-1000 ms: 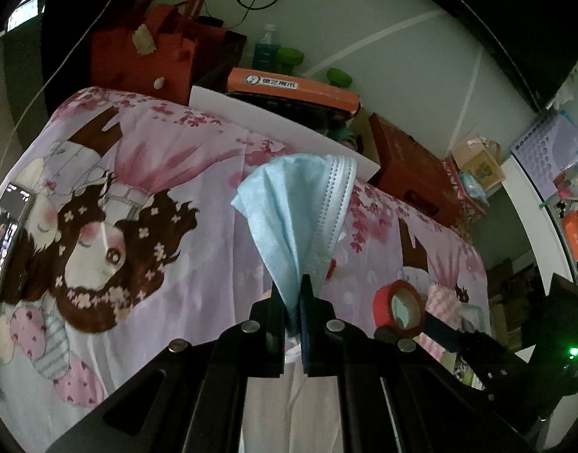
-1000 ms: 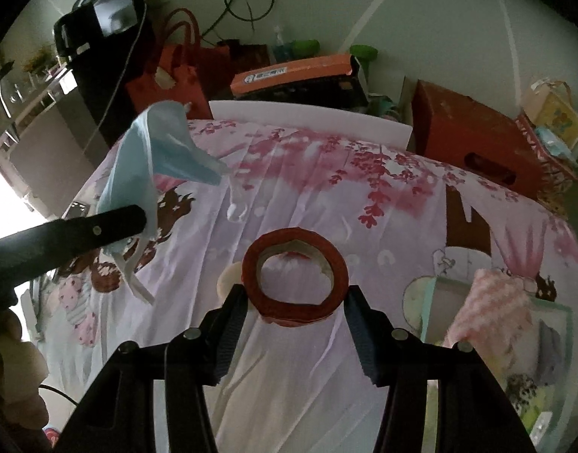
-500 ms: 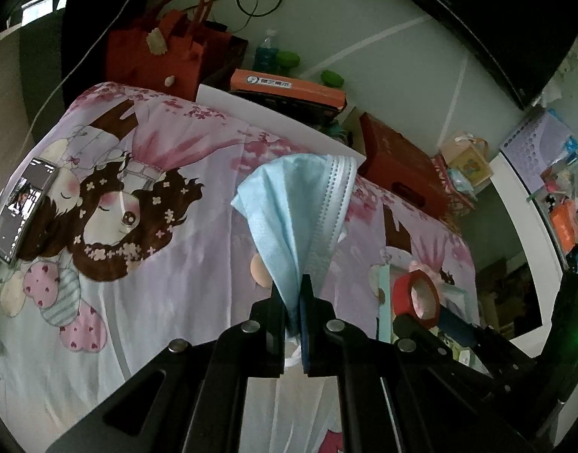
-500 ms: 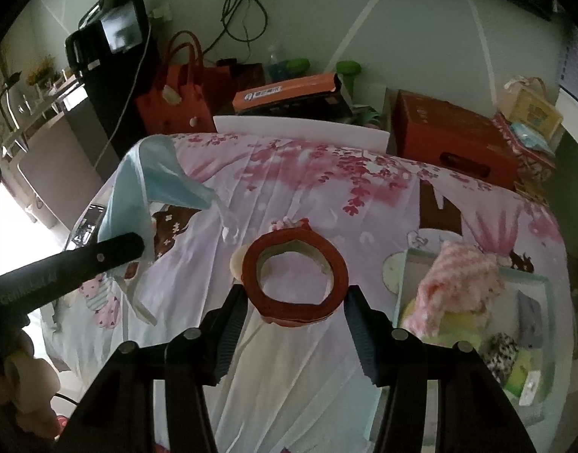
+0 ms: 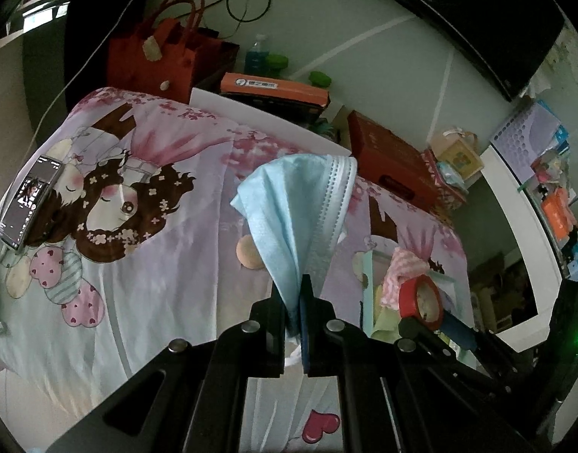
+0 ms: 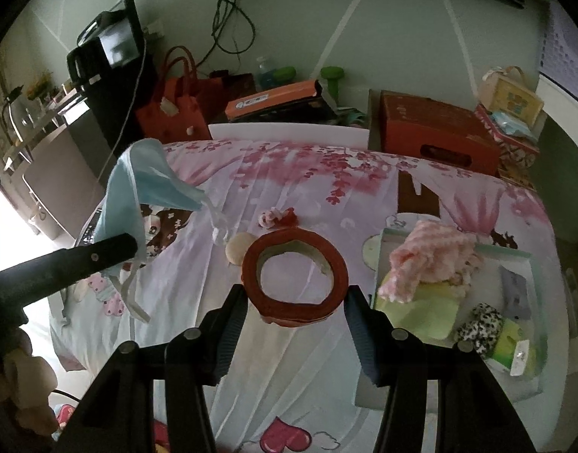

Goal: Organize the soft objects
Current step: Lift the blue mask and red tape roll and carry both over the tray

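the left gripper [image 5: 299,302] is clamped on a blue face mask [image 5: 296,211] above the bedsheet [image 5: 156,275]. the right gripper [image 6: 294,298] grips a red tape roll [image 6: 294,275] near the tray [image 6: 530,264].

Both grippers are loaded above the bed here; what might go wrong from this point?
The left gripper pinches the blue face mask only at one bunched end, so it may slip free. Its loose ear loops dangle and could snag. The red tape roll sits squeezed out of round in the right gripper and might pop loose.

Home bedroom, cartoon-print bedsheet [image 5: 145,249], red handbag [image 5: 156,56] and boxes [image 6: 432,132] along the wall
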A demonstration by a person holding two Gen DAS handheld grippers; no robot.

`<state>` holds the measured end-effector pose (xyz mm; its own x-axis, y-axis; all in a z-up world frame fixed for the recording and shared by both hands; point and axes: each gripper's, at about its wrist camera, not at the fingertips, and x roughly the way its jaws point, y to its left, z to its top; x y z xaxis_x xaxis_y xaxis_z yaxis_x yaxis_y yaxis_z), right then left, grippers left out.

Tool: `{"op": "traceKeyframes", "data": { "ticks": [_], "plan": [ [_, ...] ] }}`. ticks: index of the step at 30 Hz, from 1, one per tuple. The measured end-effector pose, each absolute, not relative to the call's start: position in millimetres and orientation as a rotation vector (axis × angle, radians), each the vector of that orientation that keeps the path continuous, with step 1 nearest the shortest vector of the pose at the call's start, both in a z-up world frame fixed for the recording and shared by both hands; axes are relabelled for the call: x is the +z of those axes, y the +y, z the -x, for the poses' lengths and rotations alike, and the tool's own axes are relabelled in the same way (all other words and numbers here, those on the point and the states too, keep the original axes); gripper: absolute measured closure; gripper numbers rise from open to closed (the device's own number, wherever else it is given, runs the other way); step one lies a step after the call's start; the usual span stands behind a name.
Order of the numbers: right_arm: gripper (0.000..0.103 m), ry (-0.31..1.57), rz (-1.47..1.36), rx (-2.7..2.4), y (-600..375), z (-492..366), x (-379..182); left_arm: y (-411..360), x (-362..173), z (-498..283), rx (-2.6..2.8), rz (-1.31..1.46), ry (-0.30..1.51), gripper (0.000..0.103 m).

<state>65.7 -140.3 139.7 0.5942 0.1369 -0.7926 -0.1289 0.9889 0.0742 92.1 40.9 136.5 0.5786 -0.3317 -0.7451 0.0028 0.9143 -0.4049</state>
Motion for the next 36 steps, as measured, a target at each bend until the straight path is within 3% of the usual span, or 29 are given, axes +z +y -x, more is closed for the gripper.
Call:
{"op": "traceKeyframes", "data": {
  "ticks": [14,36],
  "plan": [
    [0.047,0.906,-0.074,0.113,-187,-57,140,2,149,-87,-0.227,0.329,0.924,0.097],
    [0.047,0.924,-0.200,-0.020,-315,-41,109,-121,141,-92,-0.349,0.190,0.945,0.097]
  ]
}}
